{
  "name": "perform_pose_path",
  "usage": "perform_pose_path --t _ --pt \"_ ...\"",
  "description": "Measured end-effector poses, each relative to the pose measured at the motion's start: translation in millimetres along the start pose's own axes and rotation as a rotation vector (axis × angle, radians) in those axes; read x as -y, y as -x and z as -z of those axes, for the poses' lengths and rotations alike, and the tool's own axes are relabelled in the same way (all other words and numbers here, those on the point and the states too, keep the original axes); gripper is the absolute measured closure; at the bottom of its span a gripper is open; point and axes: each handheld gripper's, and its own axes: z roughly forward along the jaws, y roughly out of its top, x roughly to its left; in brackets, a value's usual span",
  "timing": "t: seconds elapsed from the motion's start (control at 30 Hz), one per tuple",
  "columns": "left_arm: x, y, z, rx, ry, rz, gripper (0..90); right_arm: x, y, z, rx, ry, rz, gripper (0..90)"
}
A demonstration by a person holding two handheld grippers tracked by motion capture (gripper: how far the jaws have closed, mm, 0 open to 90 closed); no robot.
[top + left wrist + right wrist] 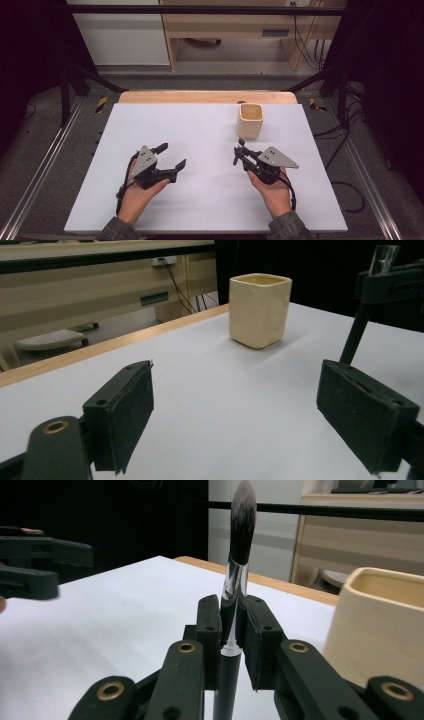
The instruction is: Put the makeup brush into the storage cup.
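Observation:
A cream square cup (249,121) (259,310) (380,630) stands upright at the back right of the white table top (210,210). My right gripper (239,153) (232,630) sits just in front of the cup, shut on a black-handled makeup brush (240,143) (241,555). The brush stands upright with its dark bristles on top. My left gripper (174,155) (235,415) rests at the front left, open, with bare table between its pads (127,415). It points toward the cup and the other gripper (395,282).
A wooden strip (200,96) runs along the table's far edge. Black frame bars (200,9) cross overhead and slant down at both sides. Cables (350,187) lie on the floor to the right. Wooden furniture (240,30) stands beyond the table.

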Motion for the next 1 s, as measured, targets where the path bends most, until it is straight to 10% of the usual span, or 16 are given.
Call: perform_pose_path --t 0.73,1.0 --pt "20.6 -53.3 79.3 -0.098 0.093 0.045 5.8 -0.5 21.9 17.6 0.099 -0.004 0.051 78.9" --pt "18.2 -57.2 88.7 -0.072 0.137 0.043 5.3 -2.3 26.1 22.1 0.139 -0.001 0.072 78.9"
